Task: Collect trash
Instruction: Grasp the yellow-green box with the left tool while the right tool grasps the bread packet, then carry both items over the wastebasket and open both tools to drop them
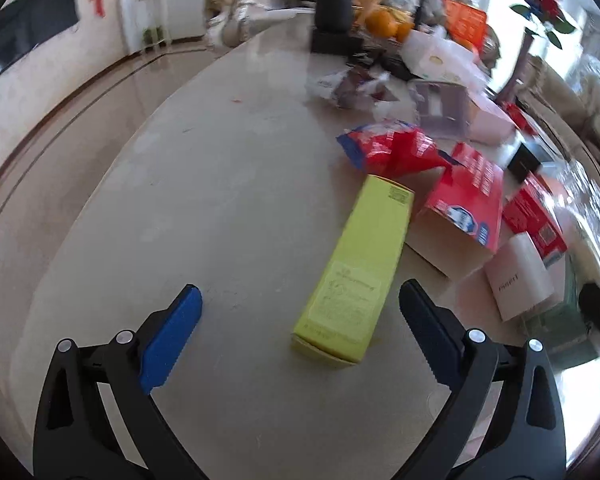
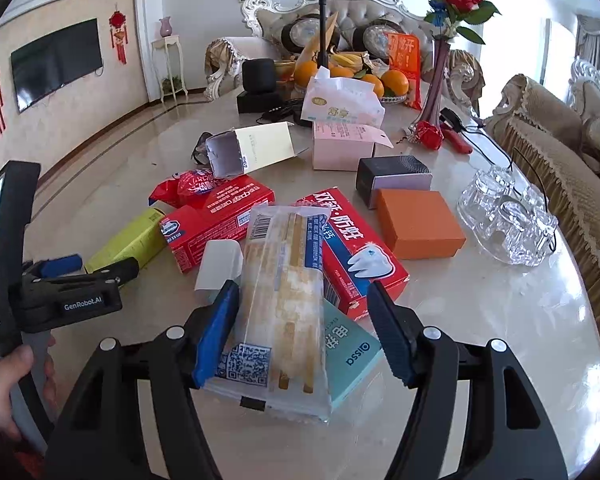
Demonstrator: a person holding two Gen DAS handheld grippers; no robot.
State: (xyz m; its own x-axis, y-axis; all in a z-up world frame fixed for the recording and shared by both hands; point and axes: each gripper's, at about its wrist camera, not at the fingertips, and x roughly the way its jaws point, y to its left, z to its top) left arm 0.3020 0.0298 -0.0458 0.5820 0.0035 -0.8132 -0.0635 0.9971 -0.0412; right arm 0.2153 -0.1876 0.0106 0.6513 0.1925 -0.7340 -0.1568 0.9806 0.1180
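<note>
The right gripper (image 2: 300, 332) is seen at lower centre with its fingers apart; a clear plastic wrapper (image 2: 278, 308) lies between them, touched by the left pad only, so it is not clamped. If the jaws are closed now, the teal box (image 2: 350, 354) underneath could be caught too, or the slippery wrapper could slide out. The left gripper (image 1: 300, 320) is also wide apart, with the yellow-green carton (image 1: 360, 268) lying between its tips, off-centre toward the right finger; it could be pushed away.
</note>
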